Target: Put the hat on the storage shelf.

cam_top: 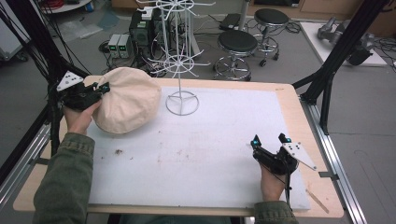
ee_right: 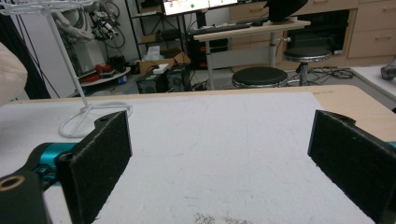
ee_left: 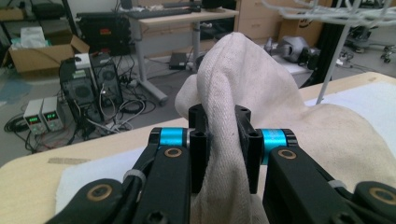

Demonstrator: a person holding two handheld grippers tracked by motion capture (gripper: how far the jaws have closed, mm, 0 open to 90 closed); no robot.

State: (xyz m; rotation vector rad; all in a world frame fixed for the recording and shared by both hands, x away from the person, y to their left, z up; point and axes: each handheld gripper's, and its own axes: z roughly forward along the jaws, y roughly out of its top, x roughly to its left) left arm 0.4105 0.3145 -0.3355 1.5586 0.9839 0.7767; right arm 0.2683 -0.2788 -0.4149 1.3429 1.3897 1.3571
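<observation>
A cream cloth hat [cam_top: 126, 100] hangs over the table's back left corner, lifted at its left edge. My left gripper [cam_top: 103, 87] is shut on that edge. In the left gripper view the cream cloth hat [ee_left: 243, 79] is pinched into a fold between the two black pads, where my left gripper [ee_left: 223, 144] clamps it. My right gripper [cam_top: 269, 139] rests near the front right of the white mat, jaws wide apart with nothing in them. In the right gripper view my right gripper [ee_right: 219, 154] frames bare mat. A white wire stand [cam_top: 181, 60] rises behind the hat's right side.
The white mat [cam_top: 210, 149] covers most of the wooden table [cam_top: 299, 107]. The wire stand's ring base [cam_top: 182, 103] sits on the mat at the back centre. Black frame posts [cam_top: 327, 74] stand at the table's right and left. Stools and electronics are on the floor beyond.
</observation>
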